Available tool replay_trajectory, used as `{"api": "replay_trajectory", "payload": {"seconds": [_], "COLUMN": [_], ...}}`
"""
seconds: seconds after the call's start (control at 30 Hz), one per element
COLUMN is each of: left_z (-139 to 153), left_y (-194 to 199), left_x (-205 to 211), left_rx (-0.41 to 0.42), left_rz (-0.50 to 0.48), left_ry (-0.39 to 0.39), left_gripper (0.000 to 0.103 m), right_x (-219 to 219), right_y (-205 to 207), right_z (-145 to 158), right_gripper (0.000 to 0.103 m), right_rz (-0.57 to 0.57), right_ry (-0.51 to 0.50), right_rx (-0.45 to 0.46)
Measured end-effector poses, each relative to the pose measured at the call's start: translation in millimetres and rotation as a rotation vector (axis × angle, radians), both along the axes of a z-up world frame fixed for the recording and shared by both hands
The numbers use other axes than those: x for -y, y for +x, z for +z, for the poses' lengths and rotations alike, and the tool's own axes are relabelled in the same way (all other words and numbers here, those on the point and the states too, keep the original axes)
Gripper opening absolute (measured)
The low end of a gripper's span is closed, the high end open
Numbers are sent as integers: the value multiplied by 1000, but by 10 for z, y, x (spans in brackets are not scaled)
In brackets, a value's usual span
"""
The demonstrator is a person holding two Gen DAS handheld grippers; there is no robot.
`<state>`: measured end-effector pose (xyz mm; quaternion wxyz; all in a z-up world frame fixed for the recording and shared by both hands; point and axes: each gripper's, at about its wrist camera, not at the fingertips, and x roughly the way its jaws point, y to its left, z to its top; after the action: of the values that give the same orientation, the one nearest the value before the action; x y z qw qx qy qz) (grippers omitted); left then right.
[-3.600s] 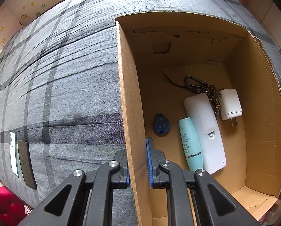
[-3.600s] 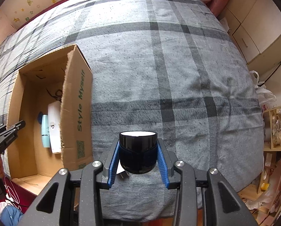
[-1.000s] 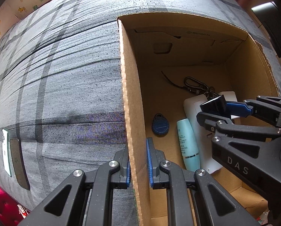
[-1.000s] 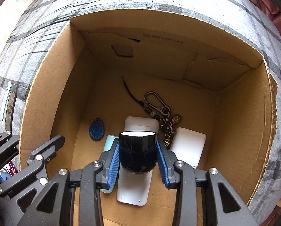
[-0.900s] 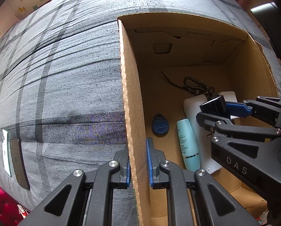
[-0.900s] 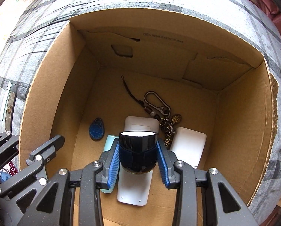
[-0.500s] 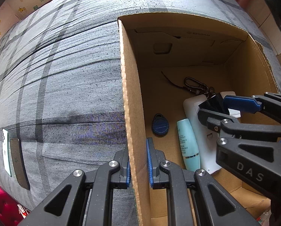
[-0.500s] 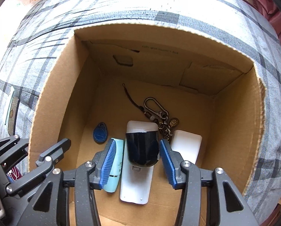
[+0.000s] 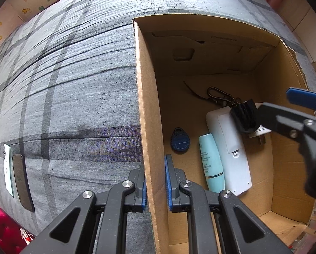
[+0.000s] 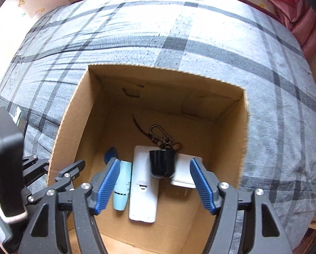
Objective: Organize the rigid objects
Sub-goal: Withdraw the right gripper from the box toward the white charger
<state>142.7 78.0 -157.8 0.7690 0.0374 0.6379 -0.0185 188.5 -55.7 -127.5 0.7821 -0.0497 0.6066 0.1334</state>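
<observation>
Evidently the left gripper, low centre, clamps the cardboard box wall steady, while the right gripper's jaws are opening, clear of the black jar lying mid-frame atop the white remote

Right claw opening, black jar released into cardboard box, claw raised

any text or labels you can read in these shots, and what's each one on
No text here can be read for certain.
Far inner wall of the cardboard box: a small printed line, too small to read.
Teal tube: small dark print along its side, too small to read.
Phone on the bedspread: marks on its back, illegible.
White remote, blue key fob, black jar: no text visible.
</observation>
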Motion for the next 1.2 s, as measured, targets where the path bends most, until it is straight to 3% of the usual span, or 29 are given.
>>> {"api": "replay_trajectory", "payload": {"seconds": [0.13,0.33,0.77,1.2], "left_z": [-2,-4,11,9], "left_y": [8,1,7,4], "left_x": [2,17,42,51], "left_rx": [-2,1,1,2], "left_rz": [6,2,9,17], "left_ry": [-2,8,13,24], "left_gripper": [14,14,14,14], "right_x": [110,306,952,1538], "right_y": [-21,-83,-316,-716], "right_z": [131,323,519,330], "right_gripper": [94,100,100,100], "right_rz": [-17,-42,-96,-126], "right_ry": [11,25,-1,-50], "right_rx": [13,39,85,74]}}
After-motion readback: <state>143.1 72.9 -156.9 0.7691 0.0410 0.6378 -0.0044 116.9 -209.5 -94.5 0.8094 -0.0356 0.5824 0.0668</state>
